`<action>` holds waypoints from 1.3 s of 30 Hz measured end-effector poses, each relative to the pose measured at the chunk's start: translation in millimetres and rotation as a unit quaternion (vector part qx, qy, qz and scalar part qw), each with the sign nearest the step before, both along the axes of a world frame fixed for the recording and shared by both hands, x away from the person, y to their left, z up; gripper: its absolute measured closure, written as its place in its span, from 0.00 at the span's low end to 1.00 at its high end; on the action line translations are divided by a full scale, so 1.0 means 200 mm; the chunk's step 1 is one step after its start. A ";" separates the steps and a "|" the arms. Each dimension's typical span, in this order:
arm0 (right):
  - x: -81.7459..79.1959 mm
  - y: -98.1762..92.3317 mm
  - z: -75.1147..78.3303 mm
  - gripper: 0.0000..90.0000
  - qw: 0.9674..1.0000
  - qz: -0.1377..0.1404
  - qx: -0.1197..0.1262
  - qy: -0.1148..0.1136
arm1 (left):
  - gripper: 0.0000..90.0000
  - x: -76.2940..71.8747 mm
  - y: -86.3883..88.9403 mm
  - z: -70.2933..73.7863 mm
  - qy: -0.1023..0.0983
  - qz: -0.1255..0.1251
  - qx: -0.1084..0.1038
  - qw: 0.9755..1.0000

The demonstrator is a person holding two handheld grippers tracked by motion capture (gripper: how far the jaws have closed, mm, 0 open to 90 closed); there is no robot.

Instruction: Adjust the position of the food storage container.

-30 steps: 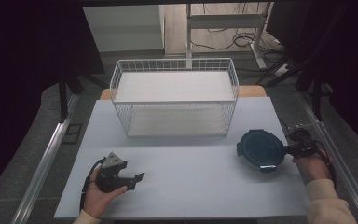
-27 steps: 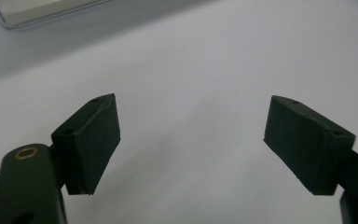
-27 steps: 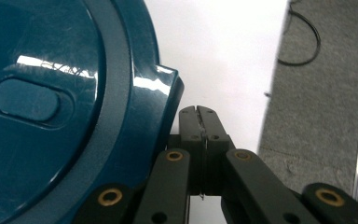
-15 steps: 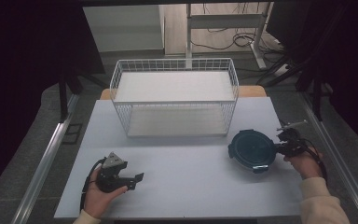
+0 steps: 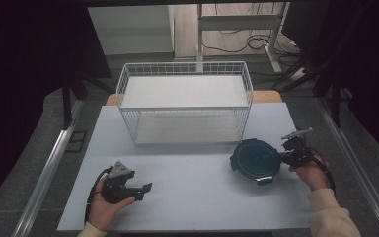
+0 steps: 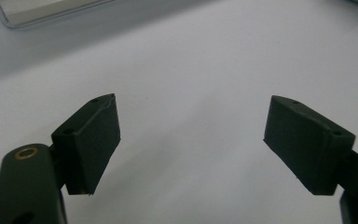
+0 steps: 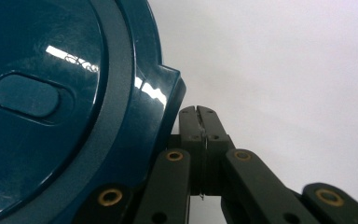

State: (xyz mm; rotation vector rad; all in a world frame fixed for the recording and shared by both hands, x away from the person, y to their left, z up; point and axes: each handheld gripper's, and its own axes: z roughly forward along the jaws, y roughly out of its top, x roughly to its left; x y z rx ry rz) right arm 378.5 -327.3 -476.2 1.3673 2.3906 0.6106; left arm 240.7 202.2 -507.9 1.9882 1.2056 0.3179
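The round dark-teal plastic lid (image 5: pixel 254 161) lies flat on the right side of the white tabletop (image 5: pixel 197 187), just in front of the right end of the white wire basket (image 5: pixel 185 101). The right claw (image 7: pixel 198 112) is clenched with nothing between its jaws, its closed tips pressed against the lid's right edge beside a small tab. Well apart at the near left, the left claw (image 6: pixel 191 140) rests released over bare tabletop.

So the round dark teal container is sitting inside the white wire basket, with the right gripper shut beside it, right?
Not quite. The high view shows the teal container on the white table, in front of the wire basket, not inside it. The right gripper is indeed shut beside it.
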 end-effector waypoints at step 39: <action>-0.17 0.54 -0.03 1.00 0.994 0.102 0.008 0.029 | 0.21 0.00 0.00 0.00 -0.001 -0.001 0.001 1.000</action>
